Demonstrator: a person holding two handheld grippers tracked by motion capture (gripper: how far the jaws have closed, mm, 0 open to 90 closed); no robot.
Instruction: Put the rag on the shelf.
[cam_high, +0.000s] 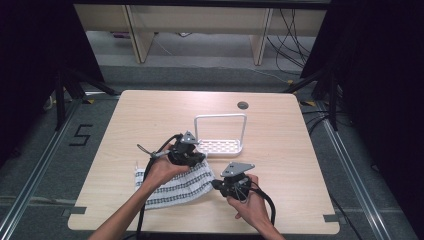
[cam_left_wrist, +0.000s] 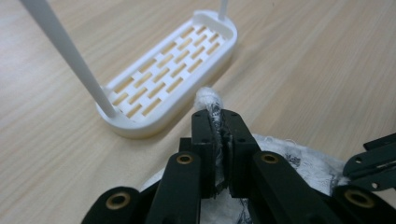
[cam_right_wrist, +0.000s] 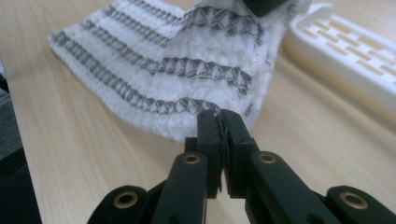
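Note:
A white cloth with grey patterned stripes (cam_high: 177, 186) lies on the wooden table, its right end lifted off the surface. My left gripper (cam_high: 196, 159) is shut on the cloth's far right corner; a tuft of the cloth (cam_left_wrist: 208, 99) pokes out above its jaws in the left gripper view, where the left gripper (cam_left_wrist: 219, 122) stands just short of the rack. My right gripper (cam_high: 218, 183) is shut on the near right corner, and the cloth (cam_right_wrist: 187, 70) hangs stretched ahead of the right gripper (cam_right_wrist: 220, 122). A white slotted rack (cam_high: 220, 146) with a tall wire handle stands behind the cloth.
The rack's base (cam_left_wrist: 168, 77) lies close ahead of the left gripper, and its upright handle rod (cam_left_wrist: 70, 56) rises at the left. A round cable hole (cam_high: 243, 105) sits near the table's far edge. Bare wood (cam_high: 285, 150) spreads right of the rack.

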